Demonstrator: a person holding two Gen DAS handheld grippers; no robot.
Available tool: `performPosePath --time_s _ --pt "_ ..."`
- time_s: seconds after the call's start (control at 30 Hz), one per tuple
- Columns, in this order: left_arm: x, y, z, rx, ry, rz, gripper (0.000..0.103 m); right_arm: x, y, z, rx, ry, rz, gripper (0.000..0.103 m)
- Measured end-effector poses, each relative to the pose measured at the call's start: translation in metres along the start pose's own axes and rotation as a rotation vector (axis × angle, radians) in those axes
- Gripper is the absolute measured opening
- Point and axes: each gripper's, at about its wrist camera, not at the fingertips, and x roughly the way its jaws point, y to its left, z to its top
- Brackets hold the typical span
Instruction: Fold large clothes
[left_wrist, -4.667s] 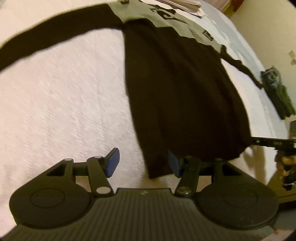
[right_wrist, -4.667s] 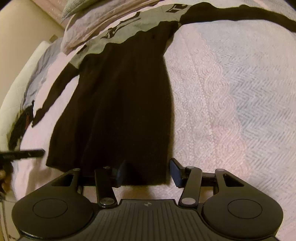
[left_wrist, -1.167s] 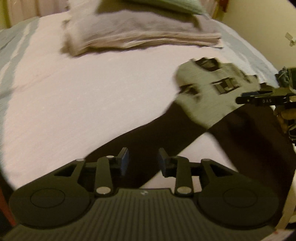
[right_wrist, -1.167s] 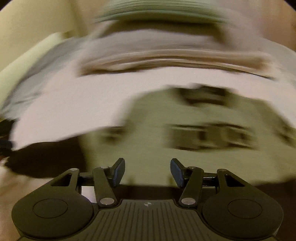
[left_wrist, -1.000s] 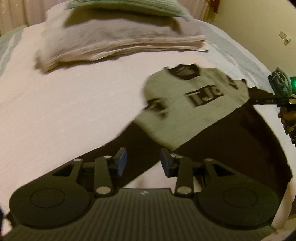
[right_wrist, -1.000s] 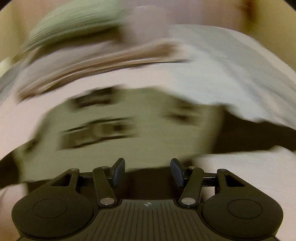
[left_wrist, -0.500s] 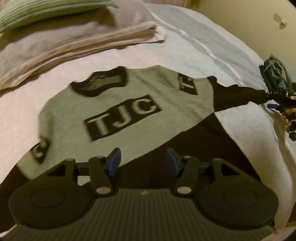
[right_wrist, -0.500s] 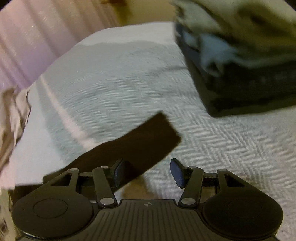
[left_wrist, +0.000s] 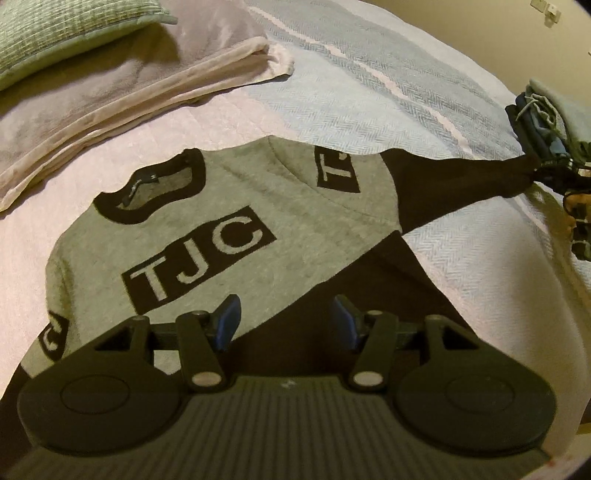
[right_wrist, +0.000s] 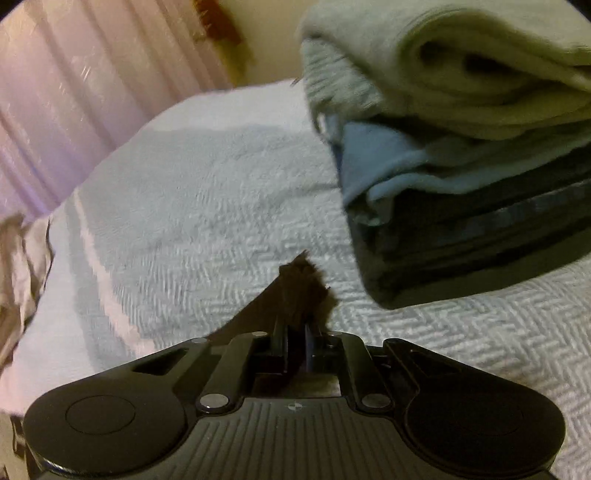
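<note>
Sweater: one, grey-and-black, flat on the bedspread.
Right gripper: jaws just snapped together, pinching the one sleeve cuff.
Left gripper: spread, over the chest.
Folded stack: one.

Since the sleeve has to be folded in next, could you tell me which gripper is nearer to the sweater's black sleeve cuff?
Right. The right gripper has just closed on the black sleeve cuff, near the stack of folded clothes. The left gripper hovers open over the sweater chest, away from that cuff.
</note>
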Motion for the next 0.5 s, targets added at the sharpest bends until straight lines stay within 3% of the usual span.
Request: performPosePath --time_s 0.03,0.13,0.27,0.5 --pt "-0.004 0.001 -0.002 -0.008 -0.001 0.010 0.050 -0.003 0.004 -0.001 -0.035 -0.004 -0.009 0.009" --pt "-0.019 0.008 -0.013 -0.056 0.004 0.040 0.050 -0.020 0.015 -0.008 -0.109 -0.025 -0.088 0.039" --pt "-0.050 0.011 -0.036 -0.123 0.022 0.104 0.053 -0.061 0.037 -0.028 -0.193 0.036 -0.047 0.043" --pt "-0.112 0.008 -0.094 -0.298 0.071 0.220 0.079 -0.158 0.108 -0.100 -0.479 0.281 0.183 0.047"
